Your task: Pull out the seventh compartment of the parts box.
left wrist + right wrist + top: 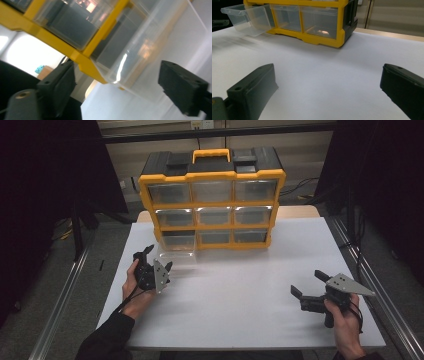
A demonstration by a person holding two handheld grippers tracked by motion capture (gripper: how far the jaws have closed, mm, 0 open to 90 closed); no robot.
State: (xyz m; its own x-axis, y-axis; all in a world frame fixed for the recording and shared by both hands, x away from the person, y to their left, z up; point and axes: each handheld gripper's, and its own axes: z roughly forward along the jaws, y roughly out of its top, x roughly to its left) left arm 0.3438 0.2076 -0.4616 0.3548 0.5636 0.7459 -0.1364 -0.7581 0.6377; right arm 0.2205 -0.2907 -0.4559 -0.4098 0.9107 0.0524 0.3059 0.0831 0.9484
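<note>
A yellow and black drawer cabinet (212, 200) with clear drawers stands at the back of the white table (240, 290). Its bottom-left clear drawer (177, 254) is pulled out toward me. My left gripper (156, 259) is open just in front of that drawer, its jaws either side of the drawer's near corner without touching it. In the left gripper view the pulled-out drawer (140, 47) fills the space ahead of the open left gripper (130, 82). My right gripper (308, 283) is open over the table's right front, holding nothing. The right gripper view shows the drawer (247, 18) and cabinet (312, 22) far ahead.
The cabinet has three rows of three drawers, the others pushed in. One bottom drawer (319, 22) holds a small pale object. Metal rails (60, 305) run along both sides of the table, with dark floor and cables beyond.
</note>
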